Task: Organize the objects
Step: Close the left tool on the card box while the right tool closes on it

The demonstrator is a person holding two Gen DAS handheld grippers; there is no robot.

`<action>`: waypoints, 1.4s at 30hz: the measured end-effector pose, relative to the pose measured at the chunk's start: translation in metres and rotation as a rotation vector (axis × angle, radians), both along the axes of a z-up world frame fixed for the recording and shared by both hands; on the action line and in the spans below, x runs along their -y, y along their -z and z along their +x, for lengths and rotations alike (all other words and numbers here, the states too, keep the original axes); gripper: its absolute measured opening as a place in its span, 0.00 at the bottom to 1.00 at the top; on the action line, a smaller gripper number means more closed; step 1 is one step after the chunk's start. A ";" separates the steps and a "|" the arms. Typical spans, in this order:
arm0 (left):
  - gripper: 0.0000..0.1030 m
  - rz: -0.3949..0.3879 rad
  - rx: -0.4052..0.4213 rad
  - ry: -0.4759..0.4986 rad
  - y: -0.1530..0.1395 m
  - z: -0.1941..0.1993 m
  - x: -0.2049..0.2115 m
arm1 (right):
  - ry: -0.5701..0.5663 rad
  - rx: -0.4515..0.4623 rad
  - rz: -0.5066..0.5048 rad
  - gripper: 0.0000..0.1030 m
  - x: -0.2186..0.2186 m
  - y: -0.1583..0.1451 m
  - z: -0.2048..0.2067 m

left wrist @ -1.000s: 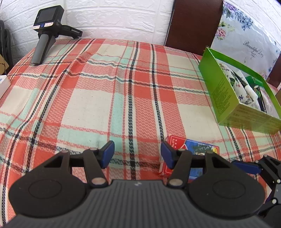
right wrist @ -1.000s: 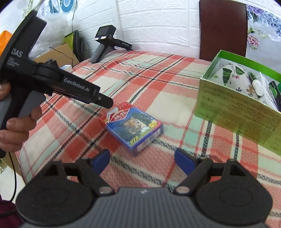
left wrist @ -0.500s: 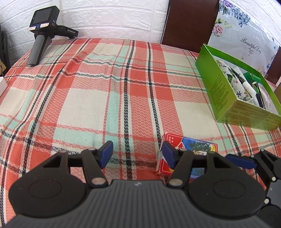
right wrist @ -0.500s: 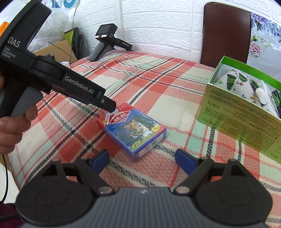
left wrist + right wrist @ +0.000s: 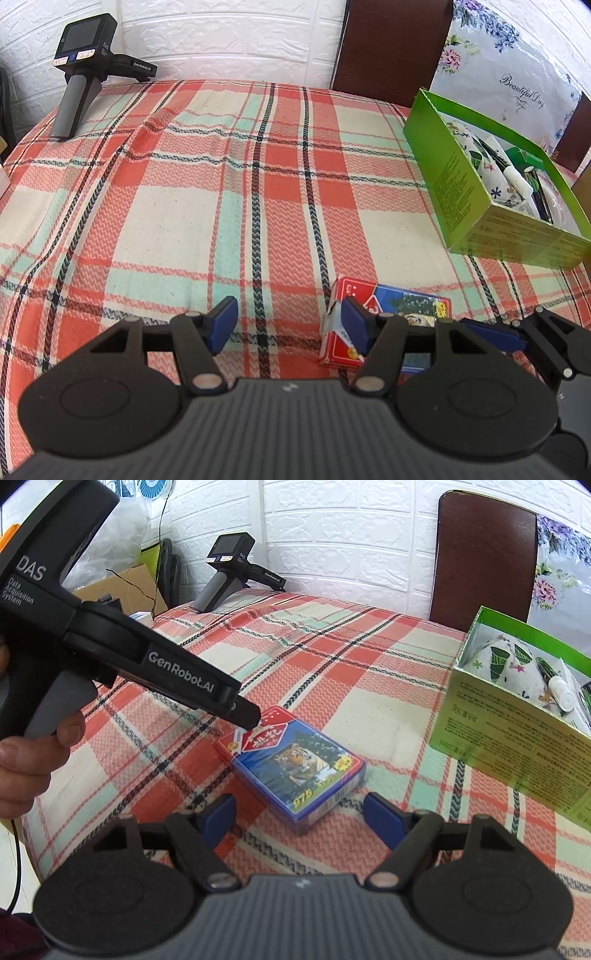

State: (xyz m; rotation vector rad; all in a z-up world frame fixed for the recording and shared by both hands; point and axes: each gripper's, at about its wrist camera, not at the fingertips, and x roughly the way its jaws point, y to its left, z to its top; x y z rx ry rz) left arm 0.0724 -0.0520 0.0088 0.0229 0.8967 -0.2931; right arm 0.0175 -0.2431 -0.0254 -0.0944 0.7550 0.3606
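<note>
Left black two-finger gripper with blue pads [image 5: 288,325]: my jaws stand apart, nothing pressed between them, tilted downward.
Right black two-finger gripper with blue pads [image 5: 299,818]: jaws wide but just been closing a little (pads press nothing), also angled down.
My left hand [image 5: 26,760]: fingers curled around the grey handle, at the right view's left edge.

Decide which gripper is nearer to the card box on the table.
Left. The left gripper has one finger at the end of the card box. The right gripper hangs open just short of it, not touching.
</note>
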 end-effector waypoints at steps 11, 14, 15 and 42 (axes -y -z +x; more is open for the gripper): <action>0.66 0.005 0.001 0.023 0.001 -0.002 0.004 | 0.021 0.015 0.002 0.75 0.001 0.000 0.001; 0.66 0.002 -0.001 0.032 0.001 -0.002 0.004 | 0.039 0.015 0.007 0.75 0.005 0.001 0.002; 0.66 -0.002 -0.004 0.038 0.001 -0.002 0.005 | 0.040 0.015 0.010 0.75 0.005 0.001 0.002; 0.61 -0.145 -0.092 0.083 0.008 0.004 -0.003 | 0.005 0.049 -0.008 0.72 0.000 0.005 0.001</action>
